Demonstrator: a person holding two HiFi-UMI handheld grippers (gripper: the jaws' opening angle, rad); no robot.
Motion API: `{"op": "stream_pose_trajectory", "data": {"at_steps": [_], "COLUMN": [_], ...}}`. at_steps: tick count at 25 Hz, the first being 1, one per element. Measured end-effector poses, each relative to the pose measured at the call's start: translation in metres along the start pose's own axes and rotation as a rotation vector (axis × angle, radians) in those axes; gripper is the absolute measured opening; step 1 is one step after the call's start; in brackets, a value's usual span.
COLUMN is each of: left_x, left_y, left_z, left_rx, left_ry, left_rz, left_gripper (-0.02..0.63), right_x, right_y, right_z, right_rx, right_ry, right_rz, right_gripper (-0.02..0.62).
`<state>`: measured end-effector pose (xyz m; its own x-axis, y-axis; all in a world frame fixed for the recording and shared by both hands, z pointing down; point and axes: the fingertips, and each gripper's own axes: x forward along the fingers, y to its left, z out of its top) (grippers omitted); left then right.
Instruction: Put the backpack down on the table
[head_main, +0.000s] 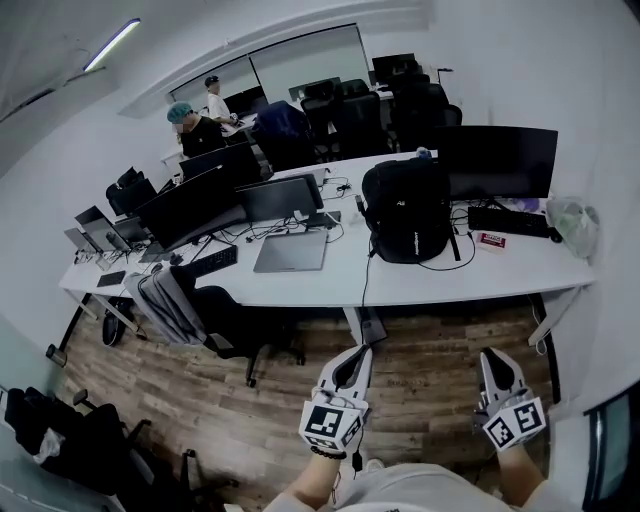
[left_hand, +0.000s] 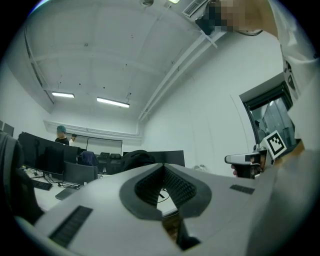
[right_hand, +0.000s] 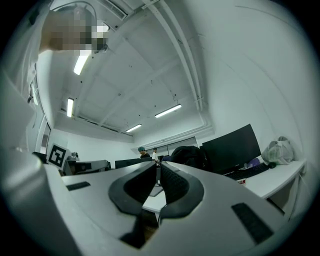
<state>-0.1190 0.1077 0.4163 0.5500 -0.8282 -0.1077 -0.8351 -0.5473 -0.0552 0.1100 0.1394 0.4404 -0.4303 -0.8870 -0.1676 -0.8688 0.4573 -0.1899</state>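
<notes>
Room: office, wood floor
Table: white
Backpack: upright on it, well beyond both grippers
Left gripper: jaws together, empty
Right gripper: jaws barely apart, empty

I see a closed grey laptop lying near the front edge of the table, about halfway along. A dark monitor stands just behind it, and a second monitor stands further toward the left end. A black keyboard lies in front of that one.

Along the back edge at the right end stands a wide curved monitor, with a second keyboard just in front of it and a small red-and-white box beside that. A pale plastic bag sits at the right corner.

An office chair with a grey jacket draped over it stands at the front edge on the wood floor. Two people are far beyond the back edge.
</notes>
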Motion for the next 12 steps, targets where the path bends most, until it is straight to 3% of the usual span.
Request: {"op": "stream_pose_trajectory", "data": {"at_steps": [12], "left_x": [-0.018], "left_y": [-0.004], "left_z": [0.002], "left_rx": [-0.006], "left_ry": [-0.014], "left_rz": [-0.067], "left_gripper": [0.009], "right_x": [-0.001], "right_y": [0.034], "right_z": [-0.001], "right_rx": [-0.025], "right_ry": [-0.004], "right_rz": [-0.006], "right_gripper": [0.02]}}
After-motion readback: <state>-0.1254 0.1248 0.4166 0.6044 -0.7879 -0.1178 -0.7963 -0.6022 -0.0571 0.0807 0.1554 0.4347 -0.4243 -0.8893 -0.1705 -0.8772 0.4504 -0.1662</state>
